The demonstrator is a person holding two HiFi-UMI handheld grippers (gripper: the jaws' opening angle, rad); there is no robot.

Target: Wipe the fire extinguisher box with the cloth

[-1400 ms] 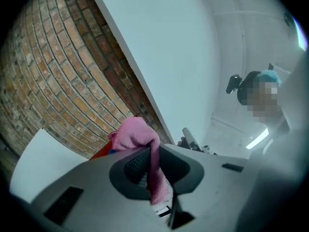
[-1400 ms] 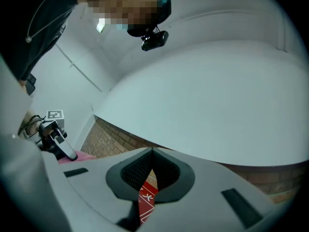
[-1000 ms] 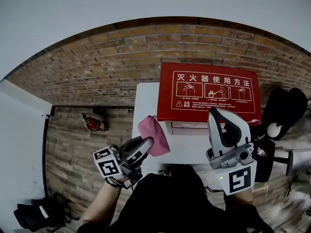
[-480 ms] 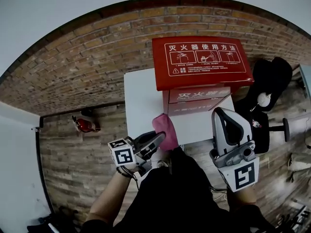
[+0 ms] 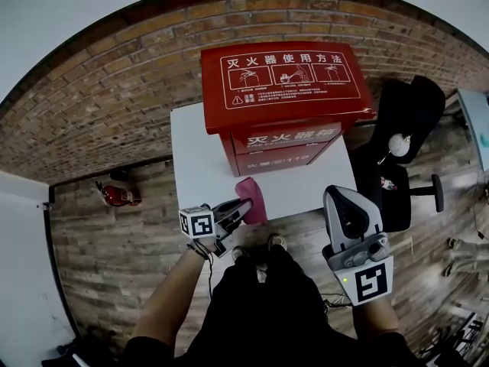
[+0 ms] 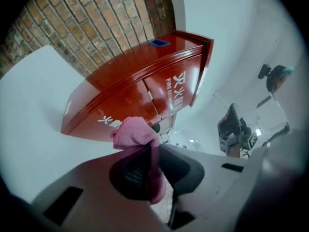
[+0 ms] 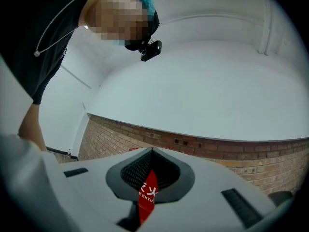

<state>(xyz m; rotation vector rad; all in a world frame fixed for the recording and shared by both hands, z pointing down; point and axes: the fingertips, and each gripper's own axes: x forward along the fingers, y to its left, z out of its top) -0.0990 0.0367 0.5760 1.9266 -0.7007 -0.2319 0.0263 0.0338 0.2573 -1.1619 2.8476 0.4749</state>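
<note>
The red fire extinguisher box (image 5: pixel 286 90) stands on a white plinth (image 5: pixel 195 155), its lid printed with white pictograms. My left gripper (image 5: pixel 241 207) is shut on a pink cloth (image 5: pixel 252 197), held low just in front of the box's lower front panel. In the left gripper view the cloth (image 6: pixel 135 132) bunches out past the left gripper (image 6: pixel 153 151), with the box's front (image 6: pixel 140 88) close ahead; whether they touch I cannot tell. My right gripper (image 5: pixel 335 194) hangs to the right of the plinth, shut and empty. A sliver of red box (image 7: pixel 148 192) shows behind the right gripper (image 7: pixel 152 152).
A small red extinguisher (image 5: pixel 114 195) lies on the brick-patterned floor at the left. A black office chair (image 5: pixel 405 128) stands right of the box. A brick wall (image 5: pixel 114 90) runs behind the plinth. The person's dark legs fill the lower middle.
Both grippers have dropped lower. The left one carried the pink cloth down from beside the lid to the front of the box's base. The box has shifted up and left in view.
</note>
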